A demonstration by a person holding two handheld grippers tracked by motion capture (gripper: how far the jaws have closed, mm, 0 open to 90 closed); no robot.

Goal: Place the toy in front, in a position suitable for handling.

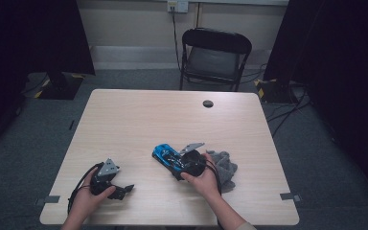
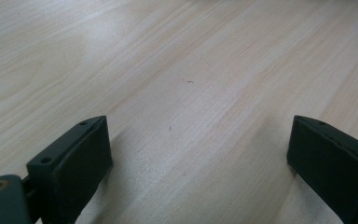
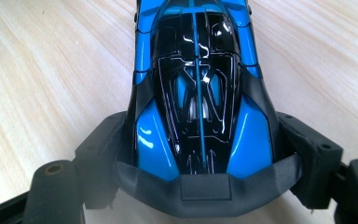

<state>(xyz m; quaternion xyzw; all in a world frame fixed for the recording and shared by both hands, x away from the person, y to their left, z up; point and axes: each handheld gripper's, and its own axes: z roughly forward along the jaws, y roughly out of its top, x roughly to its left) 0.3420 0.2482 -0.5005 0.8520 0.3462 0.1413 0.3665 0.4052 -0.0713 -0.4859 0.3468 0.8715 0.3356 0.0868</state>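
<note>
A blue and black toy car [image 1: 164,153] rests on the wooden table [image 1: 172,115], a little right of its middle. My right gripper [image 1: 177,164] is shut on the car's rear end. In the right gripper view the two jaws press against both flanks of the toy car [image 3: 196,70], at the right gripper [image 3: 203,135], and the car's nose points away. My left gripper [image 1: 123,189] lies near the table's front left edge. It stands open in the left gripper view [image 2: 198,154], with only bare wood between its pads.
A crumpled grey cloth [image 1: 226,168] lies just right of my right hand. A round cable hole [image 1: 208,103] sits at the table's far side. Behind the table stands a black folding chair [image 1: 214,52].
</note>
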